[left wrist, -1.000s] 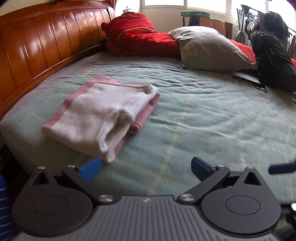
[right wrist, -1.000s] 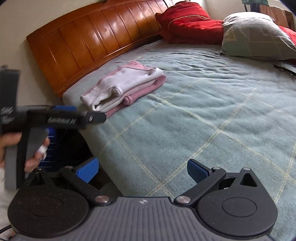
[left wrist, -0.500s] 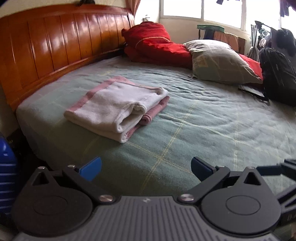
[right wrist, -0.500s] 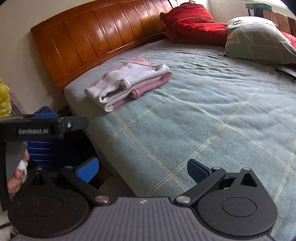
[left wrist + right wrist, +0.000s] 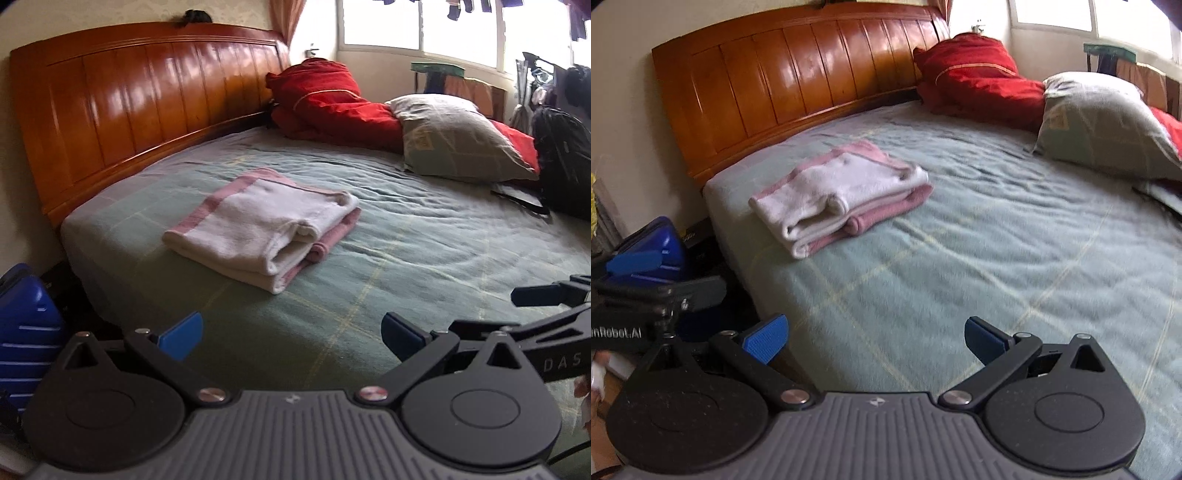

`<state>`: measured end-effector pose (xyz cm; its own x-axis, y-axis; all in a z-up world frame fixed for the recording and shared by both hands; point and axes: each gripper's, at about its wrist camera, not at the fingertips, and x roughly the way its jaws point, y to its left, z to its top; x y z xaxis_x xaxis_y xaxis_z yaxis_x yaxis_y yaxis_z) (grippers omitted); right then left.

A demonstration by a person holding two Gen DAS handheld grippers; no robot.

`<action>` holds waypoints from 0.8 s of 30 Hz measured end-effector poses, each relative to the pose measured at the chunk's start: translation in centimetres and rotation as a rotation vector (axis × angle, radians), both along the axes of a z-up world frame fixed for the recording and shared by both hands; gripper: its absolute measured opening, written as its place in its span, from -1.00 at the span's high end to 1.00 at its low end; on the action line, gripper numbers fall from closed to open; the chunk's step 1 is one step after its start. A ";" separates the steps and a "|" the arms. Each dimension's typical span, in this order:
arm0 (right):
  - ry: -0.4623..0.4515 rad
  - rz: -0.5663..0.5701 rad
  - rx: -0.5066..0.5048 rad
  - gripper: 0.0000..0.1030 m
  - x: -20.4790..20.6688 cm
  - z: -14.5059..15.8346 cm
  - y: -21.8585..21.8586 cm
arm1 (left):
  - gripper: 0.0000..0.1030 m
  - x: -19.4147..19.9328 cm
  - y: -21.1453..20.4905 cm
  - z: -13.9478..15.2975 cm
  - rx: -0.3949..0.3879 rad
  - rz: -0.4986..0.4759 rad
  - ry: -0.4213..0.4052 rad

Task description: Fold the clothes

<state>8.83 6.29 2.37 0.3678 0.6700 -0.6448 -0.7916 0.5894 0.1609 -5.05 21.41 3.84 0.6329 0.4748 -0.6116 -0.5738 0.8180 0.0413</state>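
Lying folded on the bed [image 5: 424, 236], the garment [image 5: 266, 225] sits apart from both wide-spread, empty grippers, left gripper [image 5: 291, 334] and right gripper [image 5: 875, 338].

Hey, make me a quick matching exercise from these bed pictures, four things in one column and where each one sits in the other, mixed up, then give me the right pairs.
Things:
1. folded garment
2. red bedding
3. grey pillow
4. blue suitcase

Places:
A. on the floor beside the bed
B. heaped at the far end of the headboard
C. leaning on the red bedding
D. flat on the green bedcover, near the bed's corner

Pairs: 1-D, 2-B, 3-C, 4-A
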 end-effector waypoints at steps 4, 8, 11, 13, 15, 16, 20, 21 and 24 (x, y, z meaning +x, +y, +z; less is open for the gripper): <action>-0.014 -0.024 0.007 -1.00 -0.6 -0.2 0.1 | -0.99 -0.2 0.4 -0.2 -0.013 0.004 0.017; -0.003 -0.020 0.004 -1.00 -1.2 -0.7 0.1 | -0.99 -0.2 0.5 -0.5 -0.014 0.007 0.029; -0.009 -0.016 0.007 -1.00 -1.5 -0.6 0.2 | -0.99 -0.1 0.7 -0.5 -0.027 0.015 0.033; -0.008 -0.009 0.013 -1.00 -1.6 -0.6 0.3 | -0.99 -0.2 0.8 -0.5 -0.032 0.022 0.028; -0.007 -0.006 0.014 -1.00 -1.7 -0.6 0.4 | -0.99 -0.2 0.8 -0.5 -0.028 0.024 0.030; -0.006 -0.005 0.014 -1.00 -1.7 -0.6 0.5 | -0.99 -0.2 0.8 -0.5 -0.026 0.024 0.031; -0.003 -0.006 0.013 -1.00 -1.7 -0.7 0.5 | -0.99 -0.2 0.8 -0.4 -0.022 0.024 0.030; -0.002 -0.004 0.014 -1.00 -1.7 -0.7 0.5 | -0.99 -0.2 0.8 -0.4 -0.022 0.024 0.029; -0.002 -0.002 0.017 -1.00 -1.7 -0.7 0.5 | -0.99 -0.1 0.9 -0.4 -0.022 0.023 0.027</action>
<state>7.13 6.82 1.70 0.3704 0.6797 -0.6331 -0.7904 0.5886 0.1694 -5.13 22.28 3.42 0.6049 0.4754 -0.6388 -0.5911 0.8056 0.0398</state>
